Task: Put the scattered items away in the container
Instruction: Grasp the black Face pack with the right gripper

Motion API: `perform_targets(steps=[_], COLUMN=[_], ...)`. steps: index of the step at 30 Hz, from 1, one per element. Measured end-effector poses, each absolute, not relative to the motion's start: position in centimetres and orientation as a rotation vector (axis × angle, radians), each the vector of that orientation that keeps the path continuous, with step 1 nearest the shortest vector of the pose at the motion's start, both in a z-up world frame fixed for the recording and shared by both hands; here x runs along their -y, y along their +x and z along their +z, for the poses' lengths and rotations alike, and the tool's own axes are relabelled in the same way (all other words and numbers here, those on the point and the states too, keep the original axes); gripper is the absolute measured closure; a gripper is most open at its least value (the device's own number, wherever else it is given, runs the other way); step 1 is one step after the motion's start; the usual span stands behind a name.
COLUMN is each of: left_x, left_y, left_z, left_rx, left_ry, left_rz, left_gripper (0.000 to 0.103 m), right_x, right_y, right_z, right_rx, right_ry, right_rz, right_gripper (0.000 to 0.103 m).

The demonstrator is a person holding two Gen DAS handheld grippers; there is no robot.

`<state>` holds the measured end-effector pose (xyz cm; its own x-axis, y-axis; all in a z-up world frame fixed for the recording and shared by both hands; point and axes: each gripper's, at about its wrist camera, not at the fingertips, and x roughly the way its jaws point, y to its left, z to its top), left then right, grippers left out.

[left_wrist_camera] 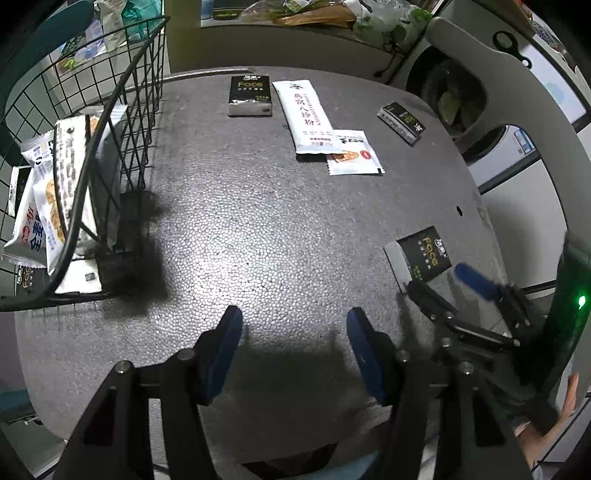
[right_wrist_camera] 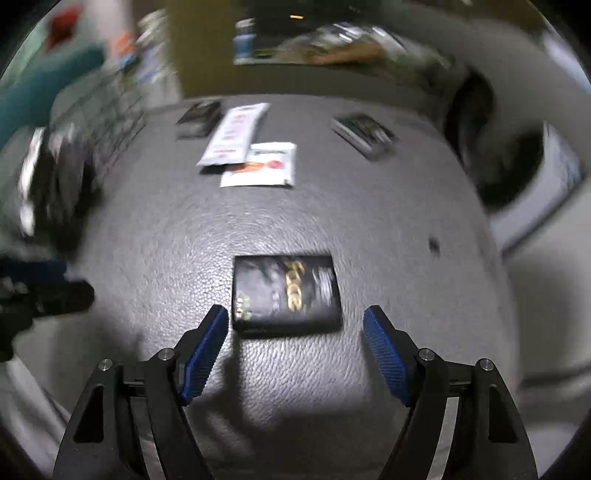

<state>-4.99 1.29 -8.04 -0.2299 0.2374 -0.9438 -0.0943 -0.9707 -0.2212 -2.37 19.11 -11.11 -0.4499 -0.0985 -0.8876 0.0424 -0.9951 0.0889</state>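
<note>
A black wire basket [left_wrist_camera: 122, 122] stands at the table's left and holds several snack packets [left_wrist_camera: 55, 206]. On the grey table lie a black tissue pack [left_wrist_camera: 250, 96], a long white sachet [left_wrist_camera: 306, 116], a small white packet [left_wrist_camera: 354, 152], a small black pack [left_wrist_camera: 402, 122] and a second black tissue pack [left_wrist_camera: 424, 254]. My left gripper [left_wrist_camera: 295, 325] is open and empty over bare table. My right gripper [right_wrist_camera: 295, 325] is open, and the near black tissue pack [right_wrist_camera: 286, 291] lies just ahead of its fingertips. The right gripper also shows in the left wrist view [left_wrist_camera: 439, 280].
The right wrist view is motion-blurred. A washing machine [left_wrist_camera: 454, 96] stands beyond the table's right edge [left_wrist_camera: 484, 206]. A cluttered shelf [left_wrist_camera: 332, 14] runs behind the table. The left gripper appears at the left of the right wrist view [right_wrist_camera: 44, 284].
</note>
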Motion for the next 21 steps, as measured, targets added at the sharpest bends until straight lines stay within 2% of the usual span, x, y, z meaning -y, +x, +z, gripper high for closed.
perform_targets(steps=[1, 4, 10, 11, 12, 21], left_x=[-1.3, -1.5, -1.6, -1.6, -1.7, -4.7], left_y=[-5.0, -5.0, -5.2, -5.4, -5.6, -12.7], left_z=[-8.0, -7.9, -8.4, -8.5, -8.6, -9.0], left_rx=[0.174, 0.169, 0.176, 0.179, 0.184, 0.196], left_ry=[-1.798, -1.792, -1.807, -1.810, -1.812, -1.758], left_rz=[2.305, 2.304, 2.296, 2.298, 2.297, 2.358], left_gripper=[0.039, 0.039, 0.039, 0.039, 0.039, 0.039], right_x=[-19.6, -19.7, -18.8, -18.8, -18.9, -20.5], right_y=[-2.4, -3.0, -5.2, -5.3, -5.4, -5.6], right_z=[-11.3, -11.6, -12.4, -12.4, -12.4, -11.0], right_rx=[0.155, 0.208, 0.121, 0.121, 0.124, 0.182], right_ry=[1.609, 1.610, 1.597, 1.595, 1.593, 1.571], right_rz=[-2.599, -2.612, -2.604, -2.602, -2.602, -2.654], right_gripper=[0.028, 0.028, 0.028, 0.031, 0.040, 0.040])
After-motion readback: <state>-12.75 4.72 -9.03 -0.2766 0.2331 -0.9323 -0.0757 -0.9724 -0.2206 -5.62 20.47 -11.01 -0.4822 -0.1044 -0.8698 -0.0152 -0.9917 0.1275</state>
